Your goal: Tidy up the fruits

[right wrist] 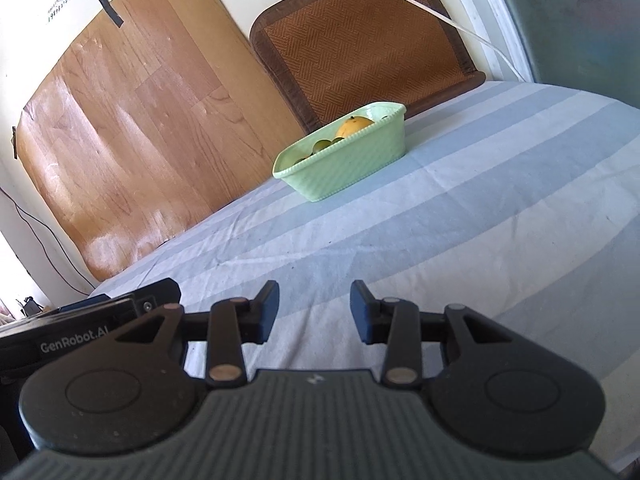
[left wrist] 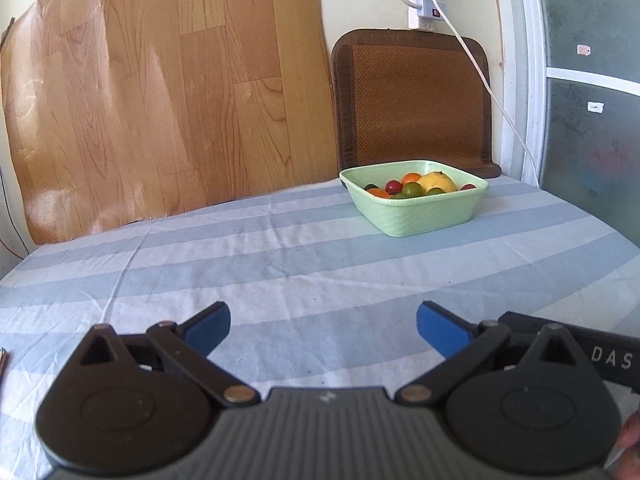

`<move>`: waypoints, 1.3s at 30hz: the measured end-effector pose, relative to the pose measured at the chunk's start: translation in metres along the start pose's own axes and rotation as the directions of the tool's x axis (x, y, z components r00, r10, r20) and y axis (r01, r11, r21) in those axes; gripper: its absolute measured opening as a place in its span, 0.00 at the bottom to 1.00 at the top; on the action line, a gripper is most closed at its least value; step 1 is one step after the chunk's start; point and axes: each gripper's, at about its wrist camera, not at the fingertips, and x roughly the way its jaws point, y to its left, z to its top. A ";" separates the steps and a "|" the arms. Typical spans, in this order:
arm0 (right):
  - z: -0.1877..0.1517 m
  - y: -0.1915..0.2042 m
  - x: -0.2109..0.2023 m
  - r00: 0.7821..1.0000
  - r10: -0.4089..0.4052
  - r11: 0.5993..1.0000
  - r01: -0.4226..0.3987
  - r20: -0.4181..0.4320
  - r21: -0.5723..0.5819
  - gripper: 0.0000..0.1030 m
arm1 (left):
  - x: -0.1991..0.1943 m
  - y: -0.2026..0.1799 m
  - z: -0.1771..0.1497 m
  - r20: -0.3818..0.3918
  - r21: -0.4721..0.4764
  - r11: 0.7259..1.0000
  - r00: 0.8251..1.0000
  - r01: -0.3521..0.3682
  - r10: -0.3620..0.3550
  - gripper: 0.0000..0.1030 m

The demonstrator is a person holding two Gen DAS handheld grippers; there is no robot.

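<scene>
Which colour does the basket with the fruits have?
Pale green basket; the left wrist view shows it best.

The basket (left wrist: 416, 216) sits on the bench (left wrist: 280, 272) toward its far edge, fruits (left wrist: 416, 187) inside — a woven mat (left wrist: 412, 100) behind it, a wood-grain sheet (left wrist: 160, 92) left of the mat
</scene>
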 end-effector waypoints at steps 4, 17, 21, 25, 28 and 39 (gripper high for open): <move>-0.001 0.000 -0.002 1.000 0.001 1.000 -0.001 0.000 0.004 0.43 | -0.002 -0.003 -0.002 0.002 0.014 1.000 1.000 -0.019 0.019 1.00; -0.002 0.002 -0.010 1.000 0.009 1.000 -0.009 0.013 0.000 0.47 | -0.011 -0.002 -0.004 0.002 0.002 0.999 0.999 -0.045 0.045 1.00; -0.003 0.004 -0.013 1.000 0.012 1.000 -0.012 0.020 -0.004 0.48 | -0.015 -0.001 -0.005 0.005 -0.002 0.998 0.998 -0.062 0.062 1.00; -0.003 0.005 -0.017 1.000 0.016 1.000 -0.016 0.026 -0.011 0.48 | -0.018 0.000 -0.005 0.000 -0.007 0.998 0.998 -0.062 0.062 1.00; -0.004 0.006 -0.019 0.999 0.018 1.000 -0.017 0.029 -0.014 0.48 | -0.021 0.001 -0.004 0.002 -0.011 0.998 0.998 -0.062 0.062 1.00; -0.005 0.009 -0.024 0.999 0.023 1.000 -0.023 0.036 -0.020 0.49 | -0.024 0.004 -0.006 -0.028 -0.020 0.997 0.996 -0.079 0.079 1.00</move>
